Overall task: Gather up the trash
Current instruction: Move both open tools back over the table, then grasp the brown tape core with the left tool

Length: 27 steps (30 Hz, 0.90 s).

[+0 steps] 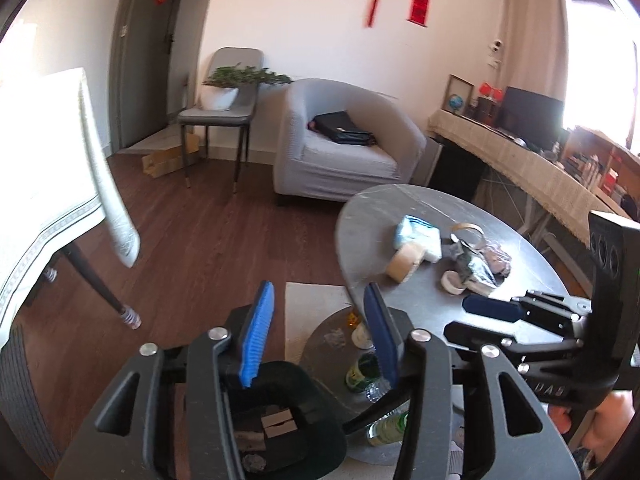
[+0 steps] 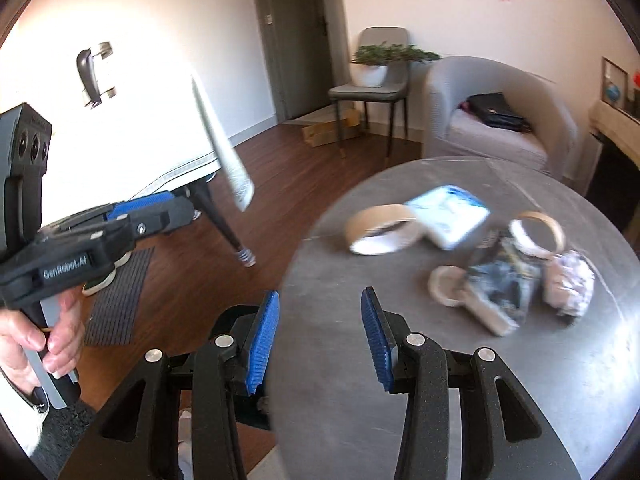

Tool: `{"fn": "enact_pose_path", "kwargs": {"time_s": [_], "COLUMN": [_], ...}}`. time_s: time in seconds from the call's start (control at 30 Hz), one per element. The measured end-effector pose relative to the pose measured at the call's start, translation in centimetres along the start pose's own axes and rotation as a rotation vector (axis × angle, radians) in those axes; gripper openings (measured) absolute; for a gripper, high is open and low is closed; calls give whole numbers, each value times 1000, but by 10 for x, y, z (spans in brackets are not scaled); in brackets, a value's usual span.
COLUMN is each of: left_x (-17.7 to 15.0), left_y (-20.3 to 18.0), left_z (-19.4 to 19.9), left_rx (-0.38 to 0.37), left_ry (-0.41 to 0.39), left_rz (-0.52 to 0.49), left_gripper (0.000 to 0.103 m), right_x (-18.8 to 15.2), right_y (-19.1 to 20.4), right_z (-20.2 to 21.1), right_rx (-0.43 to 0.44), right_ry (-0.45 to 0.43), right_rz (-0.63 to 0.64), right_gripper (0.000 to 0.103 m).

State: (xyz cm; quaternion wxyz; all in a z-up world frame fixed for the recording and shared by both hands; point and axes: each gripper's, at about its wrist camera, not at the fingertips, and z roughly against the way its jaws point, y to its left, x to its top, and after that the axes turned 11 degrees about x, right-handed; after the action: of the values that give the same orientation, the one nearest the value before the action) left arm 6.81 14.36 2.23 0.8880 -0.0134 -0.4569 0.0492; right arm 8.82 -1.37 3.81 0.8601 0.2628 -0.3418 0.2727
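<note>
grey round table (image 2: pixel 360 360) carries the trash: a crumpled foil wrapper (image 2: pixel 500 280), a tissue pack (image 2: pixel 448 212) and tape rolls (image 2: pixel 380 232). left gripper (image 1: pixel 318 328) hangs parted and empty above a black bin (image 1: pixel 280 432) beside it. right gripper (image 2: pixel 320 336) hovers over the table's near edge, likewise parted and empty.
</note>
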Motion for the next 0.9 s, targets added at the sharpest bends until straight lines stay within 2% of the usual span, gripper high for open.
{"fn": "enact_pose_path", "kwargs": {"time_s": [0.17, 0.33, 0.5, 0.6, 0.9], "left_x": [1, 2, 1, 2, 9], "left_y": [-26, -50, -70, -75, -78], "left_z": [-17, -37, -64, -76, -107], "left_rx": [-37, -69, -87, -95, -112], "left_ry": [5, 13, 47, 60, 95], "left_rz": [-54, -110, -156, -162, -156], "left_gripper": [61, 66, 66, 66, 65], "right_x": [-5, -3, -4, -4, -8], "right_y": [-36, -65, -93, -106, -138], "right_z": [20, 33, 45, 49, 61], "right_rx": [-29, -63, -91, -111, -138], "right_ry": [-21, -45, -67, -70, -75], "right_rz": [-48, -91, -127, -142, -181], "right_gripper": [43, 45, 48, 55, 57]}}
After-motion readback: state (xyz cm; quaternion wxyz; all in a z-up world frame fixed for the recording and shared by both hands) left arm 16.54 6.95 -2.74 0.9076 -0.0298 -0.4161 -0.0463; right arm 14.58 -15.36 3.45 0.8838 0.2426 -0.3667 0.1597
